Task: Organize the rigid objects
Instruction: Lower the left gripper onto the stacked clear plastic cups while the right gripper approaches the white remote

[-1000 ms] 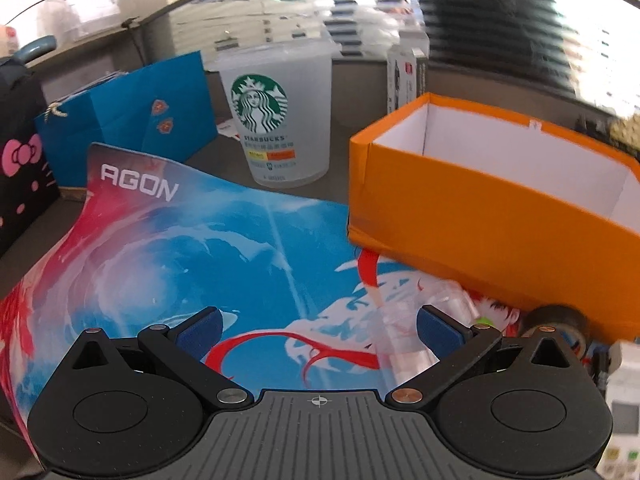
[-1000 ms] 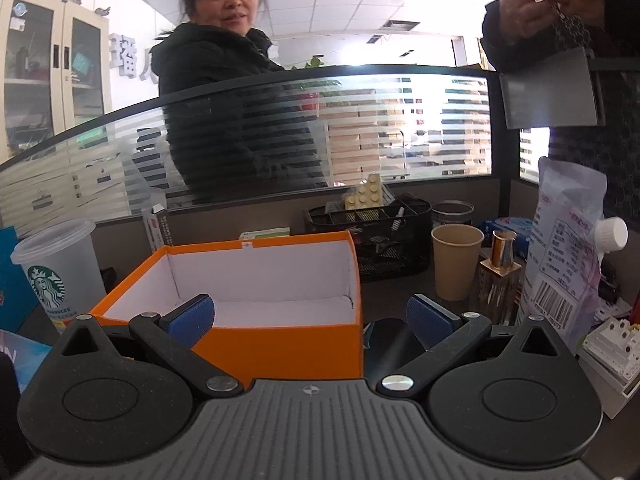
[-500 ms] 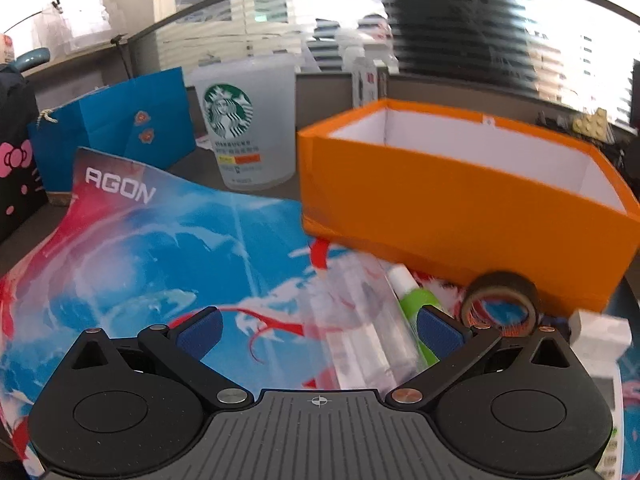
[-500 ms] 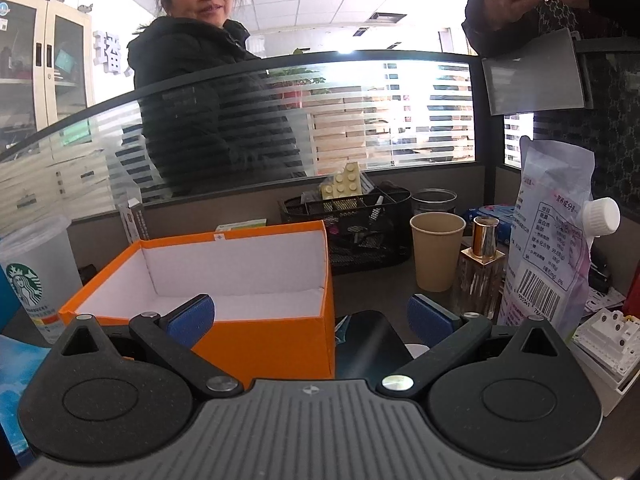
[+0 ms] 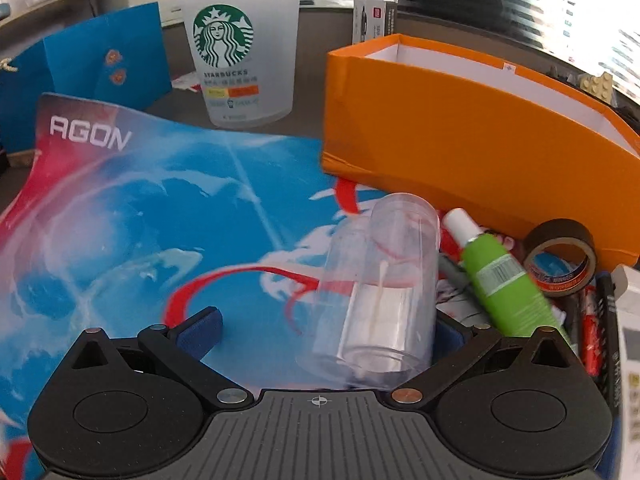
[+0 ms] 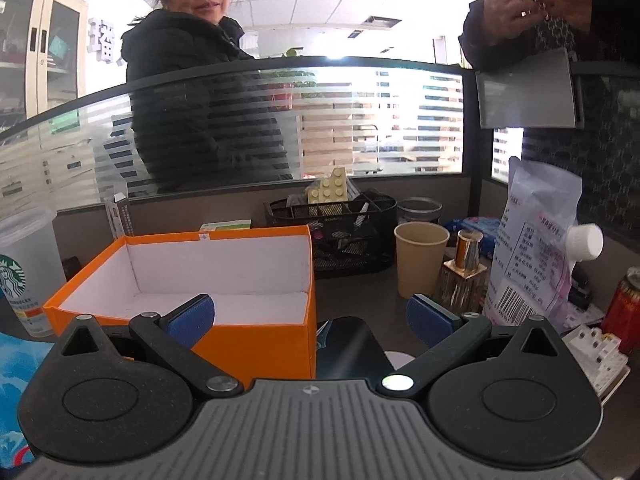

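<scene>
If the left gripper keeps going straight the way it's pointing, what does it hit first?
Most likely the clear plastic cylinder lying on the AGON mat: it already sits between the open fingers of the left gripper, toward the right one. Past it stands the orange box. Depth is hard to judge in this fisheye view.

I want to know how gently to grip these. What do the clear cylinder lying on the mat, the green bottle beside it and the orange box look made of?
Clear cylinder: transparent, glossy, likely rigid plastic, possibly glass; the mat print shows through.
Green bottle: opaque smooth plastic, apparently, with a printed label.
Orange box: matte cardboard, seemingly; folded edges, white lining.
</scene>
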### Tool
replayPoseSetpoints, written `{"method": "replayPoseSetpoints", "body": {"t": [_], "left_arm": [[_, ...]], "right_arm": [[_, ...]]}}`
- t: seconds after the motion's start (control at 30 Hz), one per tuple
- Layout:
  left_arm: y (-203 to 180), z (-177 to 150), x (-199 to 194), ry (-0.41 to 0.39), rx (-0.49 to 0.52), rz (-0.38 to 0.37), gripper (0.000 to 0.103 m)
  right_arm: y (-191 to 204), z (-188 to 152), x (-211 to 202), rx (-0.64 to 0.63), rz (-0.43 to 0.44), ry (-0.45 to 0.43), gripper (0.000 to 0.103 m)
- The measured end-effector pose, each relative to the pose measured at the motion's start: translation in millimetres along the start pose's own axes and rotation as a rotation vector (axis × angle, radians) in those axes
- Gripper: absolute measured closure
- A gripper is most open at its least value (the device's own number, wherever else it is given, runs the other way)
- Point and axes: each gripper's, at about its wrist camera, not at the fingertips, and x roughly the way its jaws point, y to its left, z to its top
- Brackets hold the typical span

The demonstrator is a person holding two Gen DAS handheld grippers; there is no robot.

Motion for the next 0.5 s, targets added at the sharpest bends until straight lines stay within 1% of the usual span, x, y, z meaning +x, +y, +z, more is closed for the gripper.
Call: {"method": "replayPoseSetpoints", "body": {"t": [0.1,0.17,0.23,0.27,0.37,0.5], "left_arm": [[14.7,-2.7,1.0,-0.035,0.053,-0.033,0.0],[23.2,-5.0,2.6,-0.06,0.092,-0.068,0.0],[31.9,-7.1,4.6,-0.082,0.095,-0.097,0.0],[33.4,-8.5,5.1,-0.094,0.097,-0.091,0.0],[35.1,-7.3,6.5,-0.091,0.091,-0.087,0.0],[36.0,-1.3,8.4,-0.061,0.128,-0.11,0.0]], "right_arm": [[2.1,-4.6,-1.0,-0.046,0.006,0.016,0.0],[3.6,-12.0,-1.7,-0.106,0.011,0.031,0.0],[4.0,-22.3,-3.1,-0.164,0.001,0.042,0.0],[2.2,-28.5,-4.0,-0.183,-0.003,0.049,0.0],[-7.4,-45.1,-4.7,-0.182,0.003,0.069,0.0],[-20.0,-66.6,1.7,-0.167,-0.012,0.126,0.0]]}}
